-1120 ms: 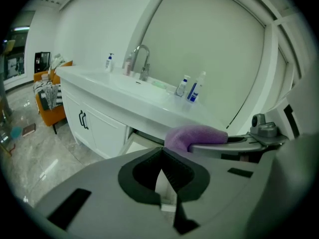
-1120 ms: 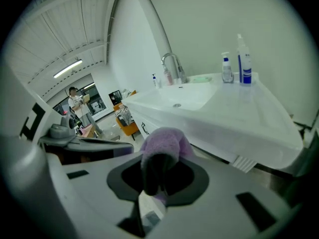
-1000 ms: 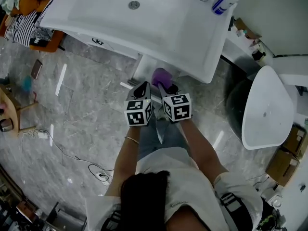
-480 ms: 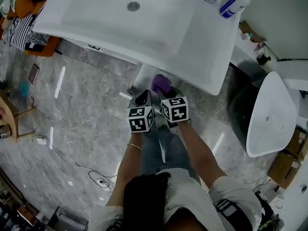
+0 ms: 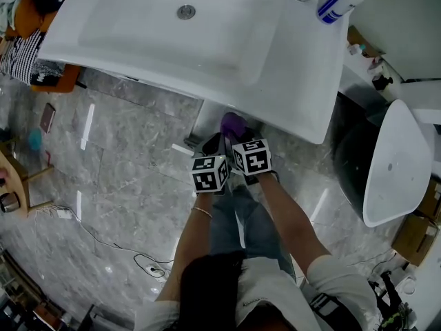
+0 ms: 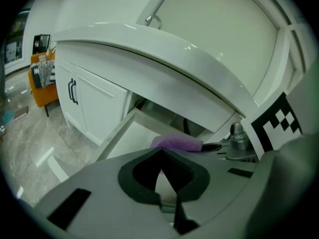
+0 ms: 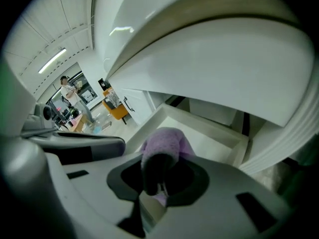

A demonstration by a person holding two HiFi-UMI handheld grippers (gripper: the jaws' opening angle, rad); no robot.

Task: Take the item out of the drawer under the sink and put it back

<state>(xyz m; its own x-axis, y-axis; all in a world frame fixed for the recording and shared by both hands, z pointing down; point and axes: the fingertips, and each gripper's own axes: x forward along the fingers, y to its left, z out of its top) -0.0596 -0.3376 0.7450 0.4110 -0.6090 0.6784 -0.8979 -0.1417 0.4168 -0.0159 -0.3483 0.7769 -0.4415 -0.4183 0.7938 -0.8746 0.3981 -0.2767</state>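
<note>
Head view, looking steeply down: a person stands at a white sink (image 5: pixel 207 40) set over a grey marble floor (image 5: pixel 131 157), holding both grippers side by side just below the sink's front edge, each carrying its cube of square markers. Two bottles (image 5: pixel 336 2) stand at the far right corner of the sink top. Left gripper (image 6: pixel 162 153): the jaws are closed, tip against tip, with nothing between them; it points down toward the open drawer (image 6: pixel 115 133), which projects from the cabinet beneath the sink. To the left of the drawer is a white cabinet door with a dark handle (image 6: pixel 73 91). Right gripper (image 7: pixel 158 166): the jaws are clamped on a purple cloth (image 7: pixel 167 141), a soft, fuzzy item whose bulk bulges up and forward past the jaw tips. The cloth is therefore out of the drawer's bed and in the grip of the right jaws, held over the drawer's white interior and under the overhang of the sink; whether any part of it touches the drawer's floor cannot be told. In the left gripper view the same cloth appears just beyond the closed left jaws, with the right gripper's marker cube at the right margin. The two grippers lie close together, the right one slightly nearer the sink.
</note>
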